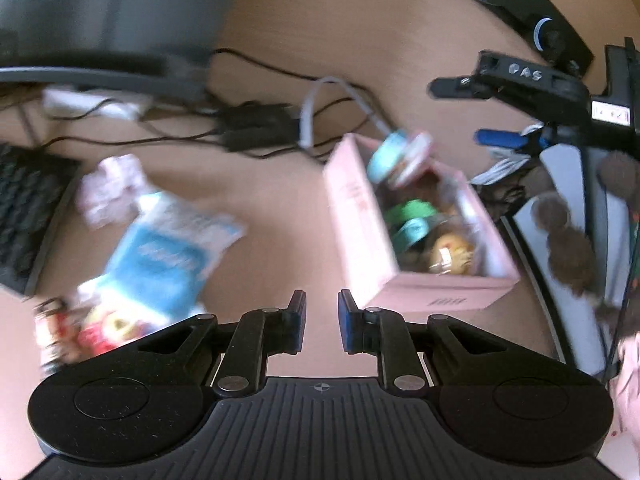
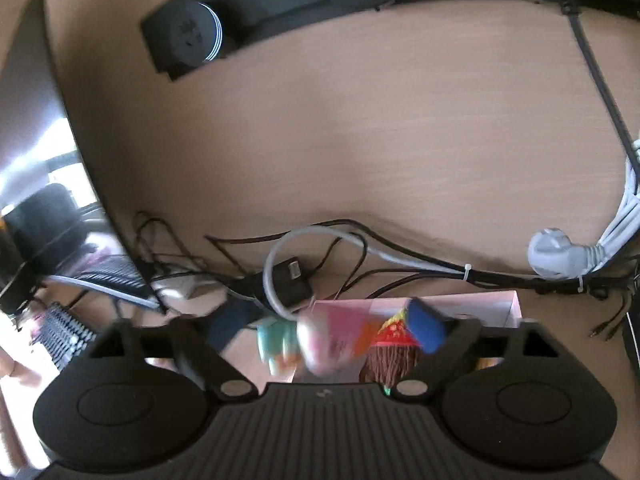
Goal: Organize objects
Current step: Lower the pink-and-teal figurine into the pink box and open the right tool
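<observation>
A pink box (image 1: 360,216) holding several snack packets sits on the wooden desk, right of centre in the left wrist view. Teal and pink packets (image 1: 400,152) hang over its far rim. My left gripper (image 1: 322,320) is open and empty, hovering just before the box's near left corner. A blue and white packet (image 1: 168,256), a crumpled pink wrapper (image 1: 112,188) and a red packet (image 1: 96,332) lie on the desk to the left. In the right wrist view, my right gripper (image 2: 324,340) is open above the pink box (image 2: 500,308), with blurred teal and pink packets (image 2: 316,344) between its fingers.
Black and grey cables (image 1: 256,128) and a power adapter lie behind the box. A keyboard (image 1: 24,216) is at the left edge. A monitor base (image 1: 100,72) stands at the back left. A grey plug (image 2: 556,256) and a black power strip (image 2: 260,12) lie farther on the desk.
</observation>
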`<state>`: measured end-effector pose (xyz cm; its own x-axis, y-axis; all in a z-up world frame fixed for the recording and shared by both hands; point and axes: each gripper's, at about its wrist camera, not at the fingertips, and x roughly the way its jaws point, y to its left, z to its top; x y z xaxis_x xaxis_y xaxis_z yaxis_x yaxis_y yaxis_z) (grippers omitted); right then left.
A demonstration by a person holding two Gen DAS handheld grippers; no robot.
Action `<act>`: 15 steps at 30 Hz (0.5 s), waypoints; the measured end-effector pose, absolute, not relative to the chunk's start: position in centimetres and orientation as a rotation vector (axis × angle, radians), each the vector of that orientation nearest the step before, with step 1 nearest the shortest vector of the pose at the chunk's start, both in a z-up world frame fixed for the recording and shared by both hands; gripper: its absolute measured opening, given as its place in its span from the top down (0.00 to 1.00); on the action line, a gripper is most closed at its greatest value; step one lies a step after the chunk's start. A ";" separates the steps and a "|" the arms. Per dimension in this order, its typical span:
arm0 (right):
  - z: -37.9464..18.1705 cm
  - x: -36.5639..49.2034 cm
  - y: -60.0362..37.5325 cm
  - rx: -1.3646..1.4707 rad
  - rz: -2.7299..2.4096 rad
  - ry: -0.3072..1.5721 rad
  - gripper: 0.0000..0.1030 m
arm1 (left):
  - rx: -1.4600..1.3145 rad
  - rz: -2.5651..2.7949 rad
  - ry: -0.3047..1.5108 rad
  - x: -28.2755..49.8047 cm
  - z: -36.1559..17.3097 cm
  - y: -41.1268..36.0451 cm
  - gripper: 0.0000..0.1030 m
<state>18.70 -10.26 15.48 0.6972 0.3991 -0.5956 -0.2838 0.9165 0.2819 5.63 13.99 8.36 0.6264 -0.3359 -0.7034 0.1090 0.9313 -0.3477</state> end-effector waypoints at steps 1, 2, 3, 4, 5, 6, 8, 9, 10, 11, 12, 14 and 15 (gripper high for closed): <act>15.6 18.7 -10.1 0.175 0.371 0.693 0.04 | -0.288 -0.242 0.860 5.4 8.2 14.7 0.82; 15.7 18.6 -10.1 0.182 0.368 0.686 0.04 | -0.299 -0.225 0.862 5.3 7.9 15.2 0.82; 15.8 18.3 -10.1 0.194 0.363 0.683 0.04 | -0.314 -0.209 0.865 5.3 7.7 15.7 0.82; 15.9 17.7 -10.1 0.202 0.353 0.680 0.04 | -0.329 -0.200 0.867 5.4 7.6 16.0 0.82; 15.9 16.9 -10.1 0.193 0.346 0.674 0.04 | -0.340 -0.198 0.866 5.6 7.5 16.1 0.82; 15.9 15.7 -9.8 0.155 0.335 0.660 0.04 | -0.343 -0.205 0.861 5.7 7.6 15.9 0.82; 15.4 12.5 -9.5 0.054 0.298 0.620 0.04 | -0.340 -0.237 0.848 6.3 7.9 15.2 0.82; 14.8 10.6 -9.5 -0.002 0.272 0.599 0.05 | -0.336 -0.254 0.842 6.7 8.2 14.6 0.82; 14.3 9.3 -9.5 -0.040 0.252 0.596 0.08 | -0.326 -0.272 0.833 7.3 8.4 14.0 0.82; 13.5 8.0 -9.8 -0.067 0.234 0.606 0.10 | -0.316 -0.283 0.821 7.9 8.7 13.4 0.82; 12.5 6.7 -10.4 -0.089 0.214 0.630 0.16 | -0.304 -0.288 0.803 8.7 9.1 12.8 0.82; 10.9 5.4 -11.4 -0.116 0.183 0.685 0.30 | -0.292 -0.290 0.764 10.2 9.8 11.6 0.82; 10.2 4.9 -12.0 -0.126 0.166 0.714 0.36 | -0.287 -0.286 0.754 10.8 10.1 11.1 0.82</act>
